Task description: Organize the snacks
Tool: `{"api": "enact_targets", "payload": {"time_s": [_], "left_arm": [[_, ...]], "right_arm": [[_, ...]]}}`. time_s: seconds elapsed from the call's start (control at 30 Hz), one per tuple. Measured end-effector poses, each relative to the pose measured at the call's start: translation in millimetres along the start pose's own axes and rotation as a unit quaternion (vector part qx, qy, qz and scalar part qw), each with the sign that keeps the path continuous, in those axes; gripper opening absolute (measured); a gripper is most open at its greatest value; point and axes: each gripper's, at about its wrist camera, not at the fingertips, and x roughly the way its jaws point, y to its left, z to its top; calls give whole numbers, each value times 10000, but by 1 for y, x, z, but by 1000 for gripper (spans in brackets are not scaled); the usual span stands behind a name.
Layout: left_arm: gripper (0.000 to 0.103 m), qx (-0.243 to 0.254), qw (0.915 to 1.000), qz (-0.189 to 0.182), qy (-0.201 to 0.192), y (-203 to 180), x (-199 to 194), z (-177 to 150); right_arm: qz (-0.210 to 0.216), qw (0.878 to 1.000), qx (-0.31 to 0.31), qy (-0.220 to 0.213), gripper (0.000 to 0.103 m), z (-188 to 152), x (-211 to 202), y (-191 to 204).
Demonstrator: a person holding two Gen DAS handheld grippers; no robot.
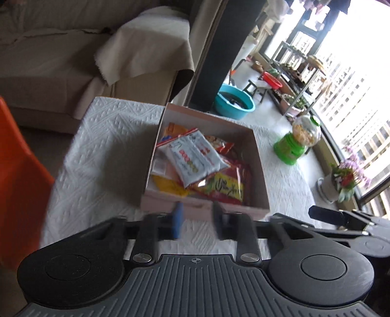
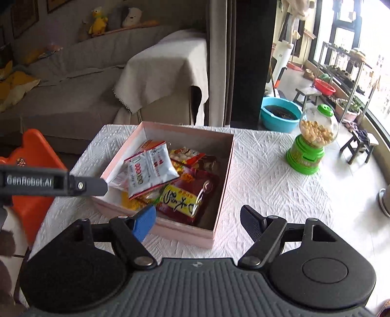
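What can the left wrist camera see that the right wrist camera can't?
Only the left wrist view shows the white pot of pink and red flowers near the window. Only the right wrist view shows the yellow and white stuffed toys on the ledge behind the beige sofa. Both show the pink cardboard box of snack packets, the white and red pouch lying on top, the green candy dispenser with a clear globe, the turquoise plastic basin and the orange plastic chair.
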Motion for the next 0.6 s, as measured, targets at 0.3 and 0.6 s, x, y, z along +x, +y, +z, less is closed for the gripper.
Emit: {"api": "enact_targets", "payload": {"time_s": [0.3, 0.6], "left_arm": [[11, -104, 9974, 676, 219, -44, -58, -41], [12, 185, 9916, 1282, 58, -90, -80, -68]], "right_arm": [[468, 9939, 419, 903, 77, -32, -36, -14], [707, 9952, 132, 664, 77, -45, -74, -23]]}}
